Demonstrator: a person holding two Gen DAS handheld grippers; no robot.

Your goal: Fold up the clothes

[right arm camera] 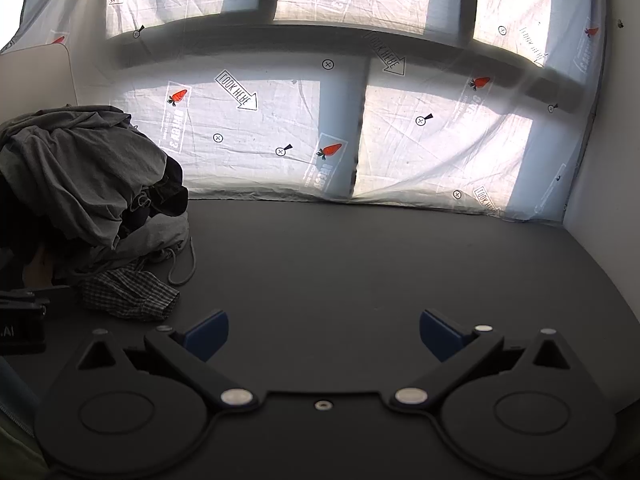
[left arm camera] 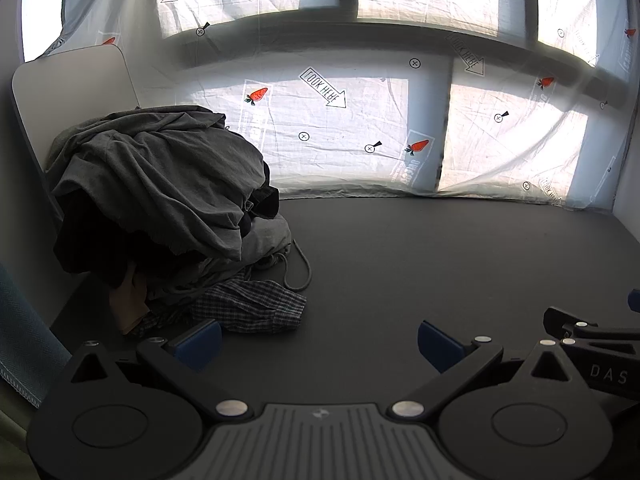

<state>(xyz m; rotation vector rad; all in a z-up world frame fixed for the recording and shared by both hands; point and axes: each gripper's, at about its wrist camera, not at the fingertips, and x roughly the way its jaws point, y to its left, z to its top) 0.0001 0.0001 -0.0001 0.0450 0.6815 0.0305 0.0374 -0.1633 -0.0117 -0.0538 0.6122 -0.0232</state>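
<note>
A heap of grey and dark clothes (left arm camera: 160, 184) sits at the far left of the dark table (left arm camera: 400, 260); it also shows in the right wrist view (right arm camera: 80, 176). A checked garment (left arm camera: 252, 308) lies at the heap's foot, also in the right wrist view (right arm camera: 128, 294), with a grey cord loop (left arm camera: 300, 272) beside it. My left gripper (left arm camera: 318, 342) is open and empty, low over the table, just right of the checked garment. My right gripper (right arm camera: 324, 336) is open and empty over bare table, to the right of the left one; part of it shows in the left wrist view (left arm camera: 592, 336).
A white printed sheet (left arm camera: 360, 128) hangs along the back with window light behind. A white board (left arm camera: 72, 80) stands behind the heap. A white wall (right arm camera: 600, 160) bounds the table on the right. A blue fabric edge (left arm camera: 24, 336) is at the near left.
</note>
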